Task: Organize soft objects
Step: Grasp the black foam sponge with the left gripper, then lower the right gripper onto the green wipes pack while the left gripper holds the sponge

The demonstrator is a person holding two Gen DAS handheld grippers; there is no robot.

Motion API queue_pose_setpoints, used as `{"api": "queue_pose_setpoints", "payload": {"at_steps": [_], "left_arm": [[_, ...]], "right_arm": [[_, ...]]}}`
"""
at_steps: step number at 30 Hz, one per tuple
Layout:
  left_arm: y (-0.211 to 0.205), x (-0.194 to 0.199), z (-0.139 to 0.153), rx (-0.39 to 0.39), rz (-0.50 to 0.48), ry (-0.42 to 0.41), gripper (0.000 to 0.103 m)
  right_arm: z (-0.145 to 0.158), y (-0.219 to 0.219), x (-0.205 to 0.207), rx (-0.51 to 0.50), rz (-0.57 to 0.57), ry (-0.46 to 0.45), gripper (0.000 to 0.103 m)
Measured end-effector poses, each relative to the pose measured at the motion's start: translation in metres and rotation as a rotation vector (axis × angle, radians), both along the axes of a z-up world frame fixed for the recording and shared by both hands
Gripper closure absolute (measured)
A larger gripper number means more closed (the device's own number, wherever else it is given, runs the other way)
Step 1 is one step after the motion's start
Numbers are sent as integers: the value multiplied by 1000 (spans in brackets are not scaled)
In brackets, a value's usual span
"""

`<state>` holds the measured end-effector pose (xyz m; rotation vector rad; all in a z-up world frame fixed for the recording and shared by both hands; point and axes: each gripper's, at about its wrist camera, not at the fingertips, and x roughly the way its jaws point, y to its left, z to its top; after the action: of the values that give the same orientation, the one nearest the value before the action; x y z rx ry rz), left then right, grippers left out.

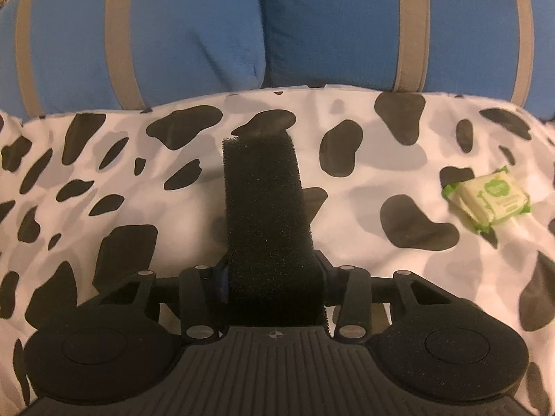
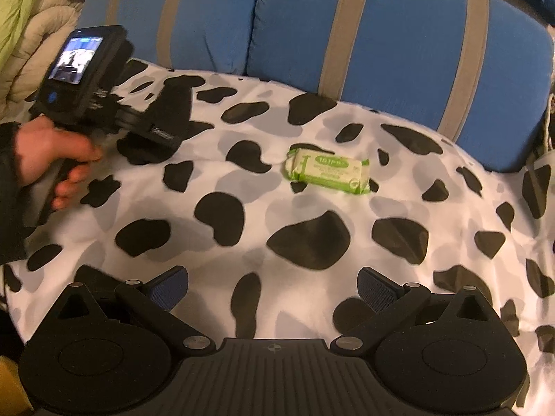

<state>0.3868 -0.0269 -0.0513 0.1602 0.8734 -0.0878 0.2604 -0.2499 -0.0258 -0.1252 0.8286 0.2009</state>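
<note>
My left gripper [image 1: 274,277] is shut on a black foam sponge [image 1: 263,201] that stands up between its jaws, above the cow-print cloth [image 1: 173,235]. In the right wrist view the left gripper [image 2: 173,104] sits at the far left with the sponge [image 2: 175,100] in it, held by a hand. A green and cream pack of wipes [image 1: 489,201] lies on the cloth to its right; it also shows in the right wrist view [image 2: 327,170], at the middle. My right gripper [image 2: 274,291] is open and empty, low over the cloth's near part [image 2: 277,215].
Two blue cushions with grey stripes [image 1: 208,34] [image 2: 381,34] stand along the back of the cloth. A pale quilted blanket [image 2: 31,52] and a green one are heaped at the far left. The cloth drops off at its right edge [image 2: 541,277].
</note>
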Motion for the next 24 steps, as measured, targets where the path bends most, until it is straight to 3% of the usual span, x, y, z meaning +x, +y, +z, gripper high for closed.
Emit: {"api": "queue_pose_setpoints", "payload": {"at_steps": [10,24], "left_arm": [[13,-13,29,-86,-89,-50,61],[13,-39,63,-144,-258,-75,61]], "right_arm": [[-12,-7,38,11,-104,-77,0],[-36,-8,100,10,-165,-167,0]]}}
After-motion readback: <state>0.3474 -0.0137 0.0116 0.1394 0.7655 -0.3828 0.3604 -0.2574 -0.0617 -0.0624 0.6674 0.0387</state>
